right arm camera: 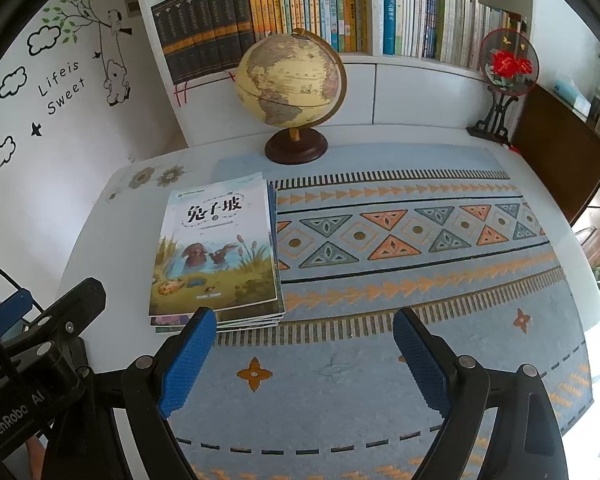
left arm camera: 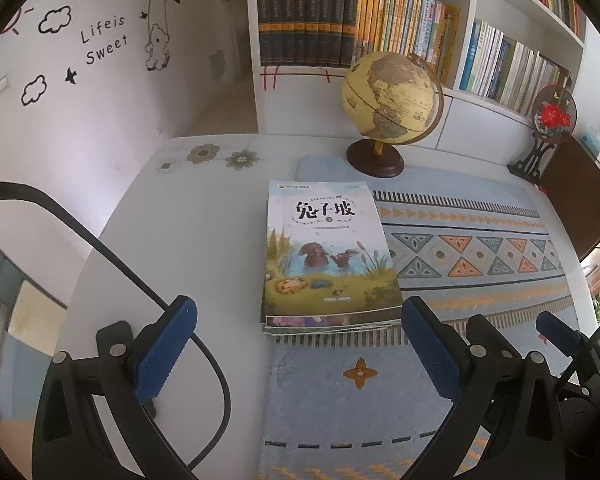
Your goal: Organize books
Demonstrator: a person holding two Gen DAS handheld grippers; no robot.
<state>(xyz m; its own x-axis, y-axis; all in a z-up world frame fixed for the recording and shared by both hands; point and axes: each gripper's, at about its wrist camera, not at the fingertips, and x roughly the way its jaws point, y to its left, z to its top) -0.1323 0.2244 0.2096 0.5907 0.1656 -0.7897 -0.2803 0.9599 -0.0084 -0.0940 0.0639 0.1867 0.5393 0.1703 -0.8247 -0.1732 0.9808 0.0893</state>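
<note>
Two grippers hover side by side above the near edge of the desk [left arm camera: 188,216], both tilted downward and both with jaws spread wide, nothing between the blue pads. The left gripper [left arm camera: 298,346] sits just short of the stack of books [left arm camera: 328,256], its pads flanking the stack's near end without touching it. The right gripper [right arm camera: 304,360] hangs over bare mat [right arm camera: 400,280], its left pad just in front of the stack's near right corner — whether it touches the books I cannot tell.

The stack lies flat, several thin books deep, half on the white desk and half on the left edge of the patterned blue mat. Its top cover shows two brown animals in a pond, with bold black characters above. The lower books peek out slightly at the near end.

Behind the stack, towards the far edge of the desk, stands a globe [left arm camera: 392,98] on a dark round base. At the far right corner stands a round fan ornament [right arm camera: 508,62] with red flowers. A white bookshelf [right arm camera: 260,12] full of upright books rises behind the desk.
</note>
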